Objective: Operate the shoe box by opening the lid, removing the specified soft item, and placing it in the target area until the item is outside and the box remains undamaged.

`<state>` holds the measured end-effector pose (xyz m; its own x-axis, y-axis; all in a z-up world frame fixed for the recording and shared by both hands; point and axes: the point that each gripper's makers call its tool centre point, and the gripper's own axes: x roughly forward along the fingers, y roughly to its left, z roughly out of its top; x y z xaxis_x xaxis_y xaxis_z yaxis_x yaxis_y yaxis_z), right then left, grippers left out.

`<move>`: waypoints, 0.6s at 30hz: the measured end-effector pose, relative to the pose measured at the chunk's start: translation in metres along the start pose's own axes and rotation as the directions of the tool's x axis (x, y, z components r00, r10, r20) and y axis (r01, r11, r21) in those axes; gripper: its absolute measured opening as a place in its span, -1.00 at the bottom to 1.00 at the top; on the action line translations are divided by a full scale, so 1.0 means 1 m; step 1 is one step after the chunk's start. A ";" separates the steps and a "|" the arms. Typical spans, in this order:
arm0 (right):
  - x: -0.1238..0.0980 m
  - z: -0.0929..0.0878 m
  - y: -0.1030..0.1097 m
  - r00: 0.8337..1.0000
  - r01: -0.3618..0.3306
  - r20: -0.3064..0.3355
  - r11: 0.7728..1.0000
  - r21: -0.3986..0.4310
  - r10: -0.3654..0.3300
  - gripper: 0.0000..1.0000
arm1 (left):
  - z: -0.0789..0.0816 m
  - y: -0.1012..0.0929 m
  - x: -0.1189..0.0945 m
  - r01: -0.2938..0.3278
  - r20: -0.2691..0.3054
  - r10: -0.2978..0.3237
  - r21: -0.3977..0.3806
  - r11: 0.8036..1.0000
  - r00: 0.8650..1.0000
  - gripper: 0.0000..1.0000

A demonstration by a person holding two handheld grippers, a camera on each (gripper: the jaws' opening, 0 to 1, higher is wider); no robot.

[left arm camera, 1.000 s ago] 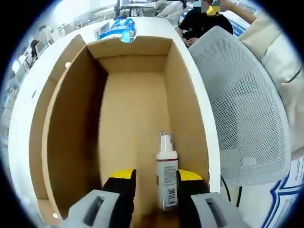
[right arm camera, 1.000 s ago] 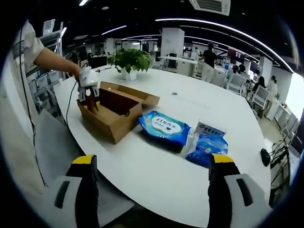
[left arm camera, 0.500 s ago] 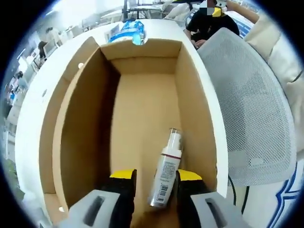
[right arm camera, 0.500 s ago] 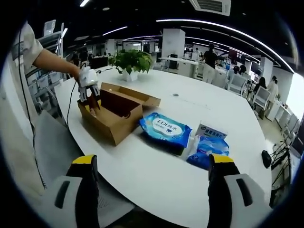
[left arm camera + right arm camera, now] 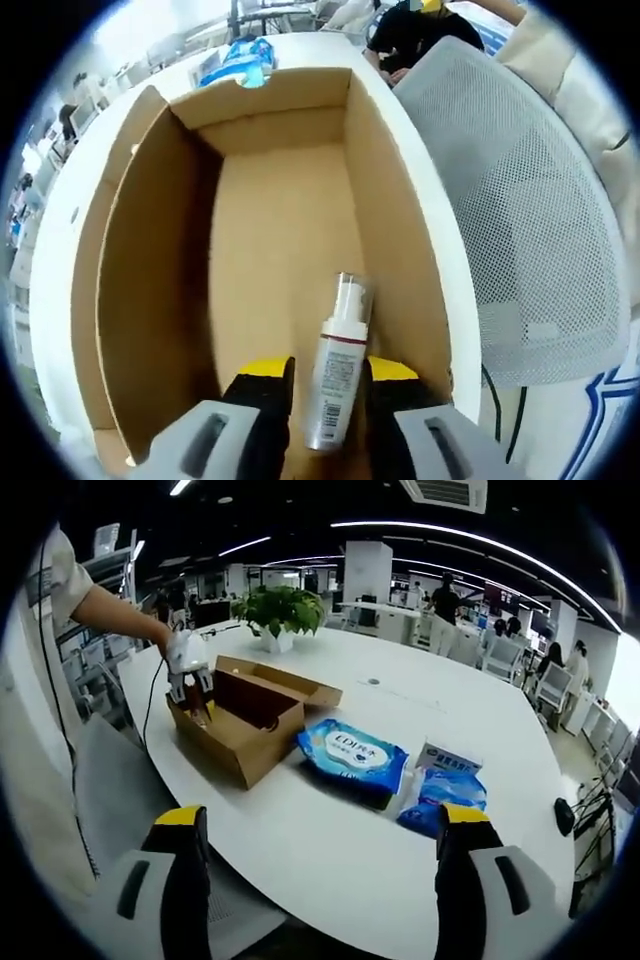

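Note:
The open cardboard shoe box [image 5: 150,250] lies lengthwise ahead in the left gripper view. On its floor rests a white spray bottle [image 5: 335,385], nozzle pointing away. My left gripper [image 5: 330,372] reaches into the box's near end, its yellow-tipped jaws on either side of the bottle; a thin dark gap shows on the left. The right gripper view has the box [image 5: 245,730] on the white table, lid flap folded back, with the left gripper [image 5: 188,670] dipped into its end. Over the table's near edge my right gripper [image 5: 322,825] stands wide open, holding nothing.
A blue wipes pack [image 5: 350,750], a white-and-blue carton [image 5: 447,755] and a blue packet [image 5: 440,795] lie right of the box. A potted plant [image 5: 275,610] stands behind it. A grey mesh chair [image 5: 520,230] is beside the table. People sit in the background.
The left jaws have drawn a little closer together around the bottle, which had tilted and now lies straighter. The right gripper has barely moved.

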<state>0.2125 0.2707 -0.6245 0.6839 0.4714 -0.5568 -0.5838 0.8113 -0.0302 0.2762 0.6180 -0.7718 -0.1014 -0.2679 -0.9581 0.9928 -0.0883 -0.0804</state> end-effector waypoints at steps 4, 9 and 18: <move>0.003 0.000 0.003 1.000 -0.006 0.004 1.000 0.003 0.006 0.77 | 0.001 0.001 0.004 -0.005 0.007 0.005 -0.019 1.000 1.000 -0.52; 0.007 0.002 0.007 1.000 -0.014 0.010 1.000 0.006 0.014 0.76 | 0.003 0.002 0.008 -0.016 0.013 0.017 -0.045 0.999 1.000 -0.57; 0.013 0.011 0.015 0.999 -0.032 0.034 0.999 0.011 0.031 0.75 | 0.003 0.008 0.008 -0.056 0.019 0.059 -0.112 0.992 0.998 -0.61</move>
<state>0.2176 0.2925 -0.6228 0.6798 0.5078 -0.5292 -0.6001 0.7999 -0.0033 0.2835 0.6119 -0.7792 -0.0443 -0.2907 -0.9558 0.9978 0.0348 -0.0568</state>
